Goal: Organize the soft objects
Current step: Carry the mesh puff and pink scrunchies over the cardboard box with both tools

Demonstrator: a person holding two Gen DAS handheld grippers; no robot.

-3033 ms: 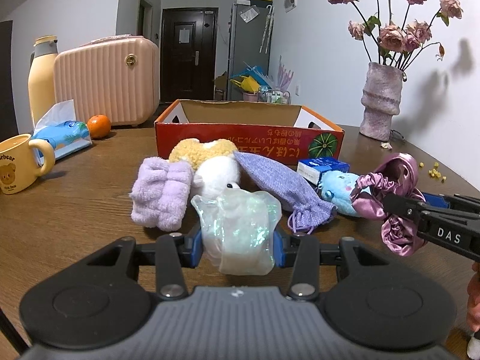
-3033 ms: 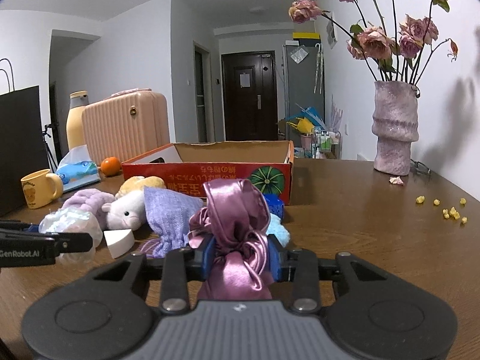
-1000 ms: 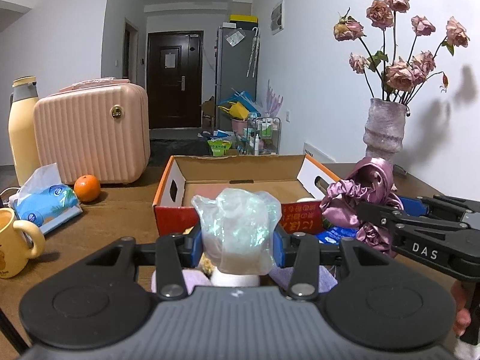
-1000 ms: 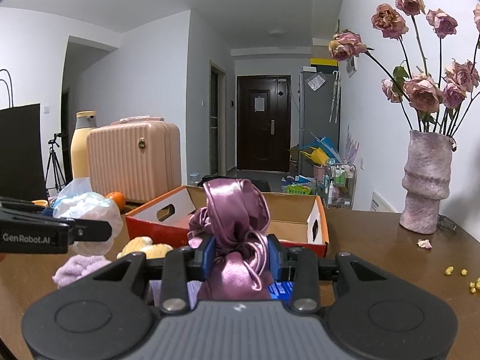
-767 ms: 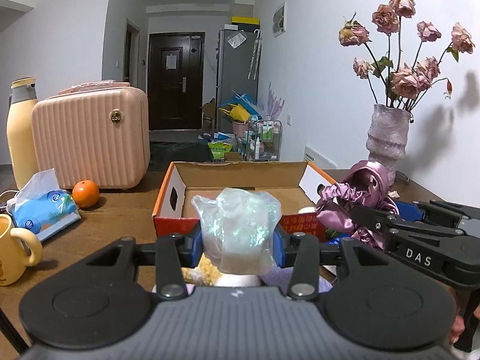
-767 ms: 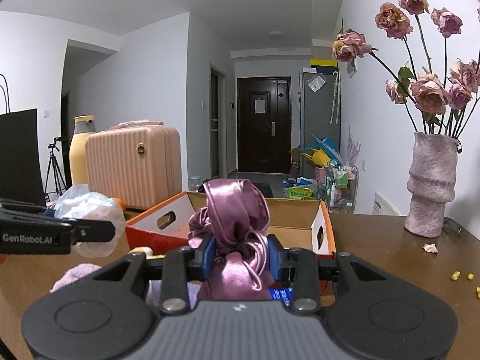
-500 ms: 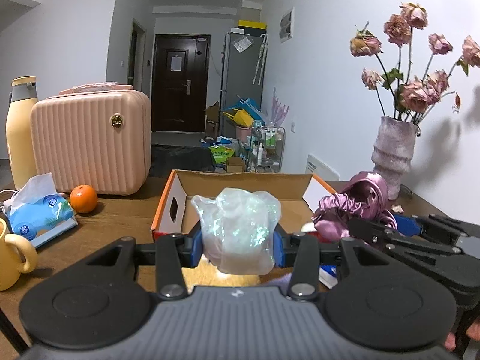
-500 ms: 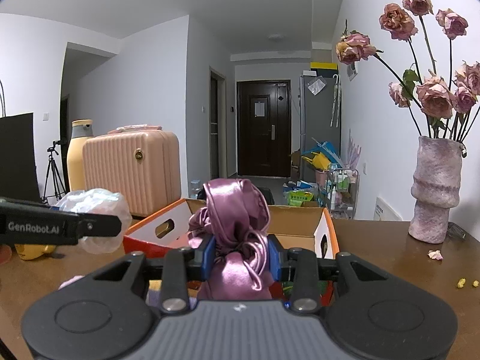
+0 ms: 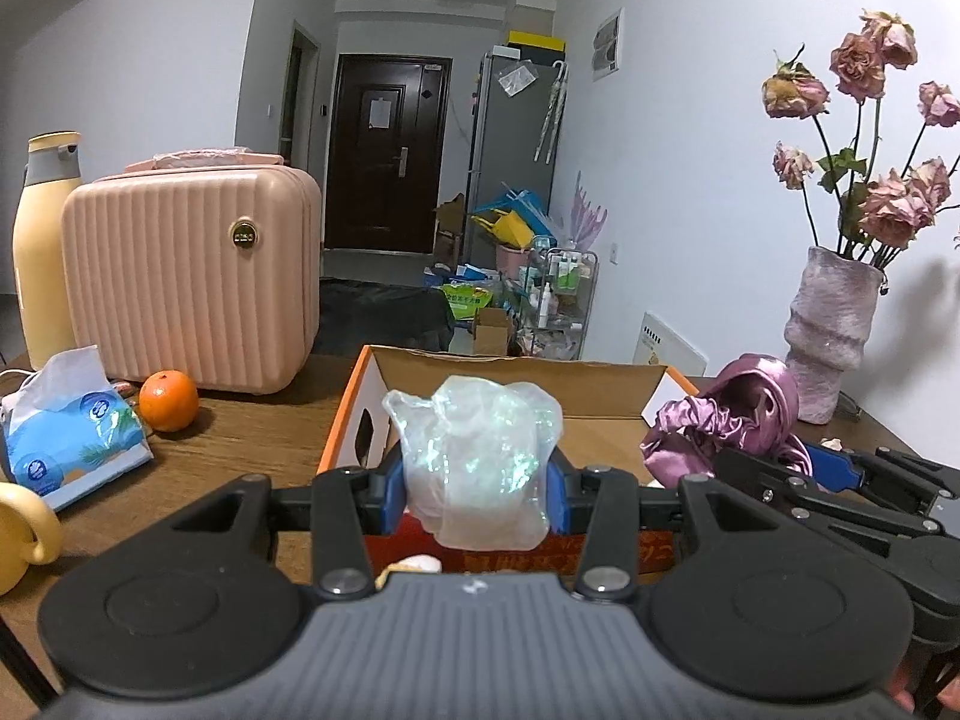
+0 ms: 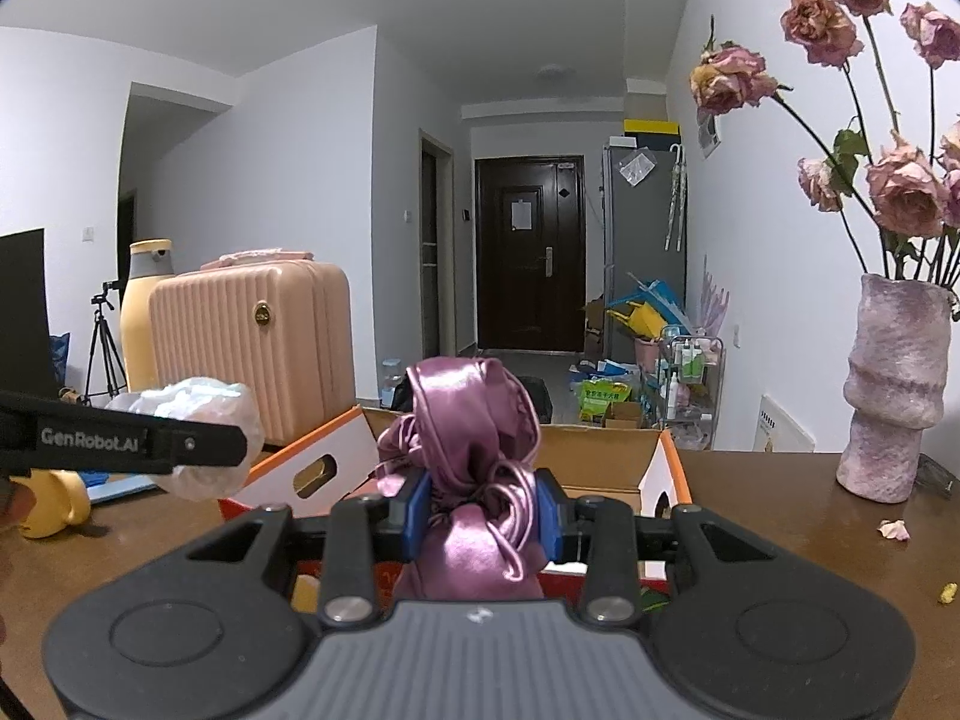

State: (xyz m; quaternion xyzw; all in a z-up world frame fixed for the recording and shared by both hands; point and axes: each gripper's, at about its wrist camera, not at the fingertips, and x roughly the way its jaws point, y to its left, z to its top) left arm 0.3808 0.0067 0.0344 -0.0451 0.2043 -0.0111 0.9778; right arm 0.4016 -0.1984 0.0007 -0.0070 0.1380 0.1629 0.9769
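Left gripper (image 9: 477, 495) jaws clamp a crinkly iridescent film wad (image 9: 477, 459); right gripper (image 10: 480, 513) jaws clamp a glossy purple satin bundle (image 10: 474, 462). Both are held above the near edge of the open cardboard box (image 9: 600, 378). Ribbed pink case (image 9: 192, 276) and orange (image 9: 168, 401) sit left of box, on worktop (image 9: 252, 432).

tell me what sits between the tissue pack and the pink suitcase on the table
An orange sits there, just right of the tissue pack and in front of the pink suitcase, as the left wrist view shows.
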